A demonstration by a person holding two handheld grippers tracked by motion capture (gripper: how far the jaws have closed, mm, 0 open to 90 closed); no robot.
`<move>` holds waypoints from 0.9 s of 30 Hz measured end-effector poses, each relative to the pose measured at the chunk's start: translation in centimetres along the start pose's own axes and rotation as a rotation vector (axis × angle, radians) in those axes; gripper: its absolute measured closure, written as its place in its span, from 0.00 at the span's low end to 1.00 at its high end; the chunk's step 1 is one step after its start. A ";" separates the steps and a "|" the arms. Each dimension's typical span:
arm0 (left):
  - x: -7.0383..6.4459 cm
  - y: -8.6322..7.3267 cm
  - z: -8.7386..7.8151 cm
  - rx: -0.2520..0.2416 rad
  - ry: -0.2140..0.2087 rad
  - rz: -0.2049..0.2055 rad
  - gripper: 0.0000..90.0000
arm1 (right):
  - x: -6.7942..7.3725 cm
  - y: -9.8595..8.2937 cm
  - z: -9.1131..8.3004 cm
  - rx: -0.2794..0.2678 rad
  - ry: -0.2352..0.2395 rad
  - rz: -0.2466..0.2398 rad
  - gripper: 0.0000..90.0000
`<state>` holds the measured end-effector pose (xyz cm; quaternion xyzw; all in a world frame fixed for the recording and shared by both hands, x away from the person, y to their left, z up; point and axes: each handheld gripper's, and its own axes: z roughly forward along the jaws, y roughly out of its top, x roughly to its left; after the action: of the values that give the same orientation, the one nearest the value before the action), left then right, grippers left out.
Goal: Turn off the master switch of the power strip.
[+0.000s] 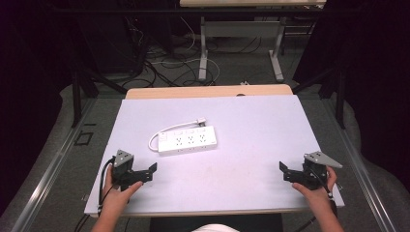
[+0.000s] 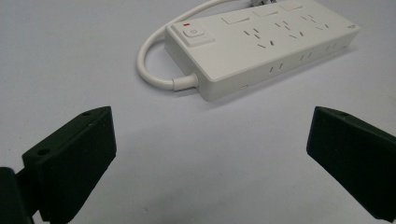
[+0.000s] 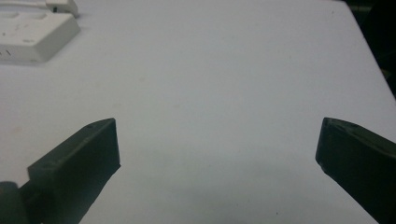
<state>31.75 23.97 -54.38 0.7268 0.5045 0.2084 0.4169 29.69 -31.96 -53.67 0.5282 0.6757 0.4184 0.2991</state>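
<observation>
Here, from the high view, your left gripper (image 1: 145, 173) sits near the front left of the table (image 1: 261, 125), its matte black jaws spread with nothing between them, and your right gripper (image 1: 286, 171) rests near the front right edge, jaws likewise spread and empty. The tabletop is a flat, smooth, pale sheet over a wooden board whose edge shows at the far side. Between and beyond your hands lies a white power strip (image 1: 187, 140), a glossy plastic slab with rounded corners. Its long axis runs roughly left to right across the table, tilted slightly, and it lies closer to your left gripper than your right. A white cord (image 1: 159, 134) loops out of its left end and curves back along the far side to a plug (image 1: 200, 121).

In the left gripper view, your two blocky black jaws stand wide apart over bare table. The power strip (image 2: 261, 46) lies ahead, its switch end nearest you, with a rocker switch (image 2: 192, 33) on top and rows of sockets running away to the upper right. The cord (image 2: 154, 60) leaves that near end in a tight curl.

In the right gripper view, your jaws are again wide apart and hold nothing. One corner of the power strip (image 3: 32, 35) shows at the upper left, well apart from them.
</observation>
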 end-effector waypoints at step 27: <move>-0.4 1.0 -0.2 -0.004 0.017 0.060 0.19 | 0.5 -0.8 -0.4 -0.019 0.011 -0.044 0.00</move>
<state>32.06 23.53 -53.40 0.7389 0.4855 0.2281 0.4077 28.87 -31.65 -54.14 0.5079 0.6848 0.4209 0.3097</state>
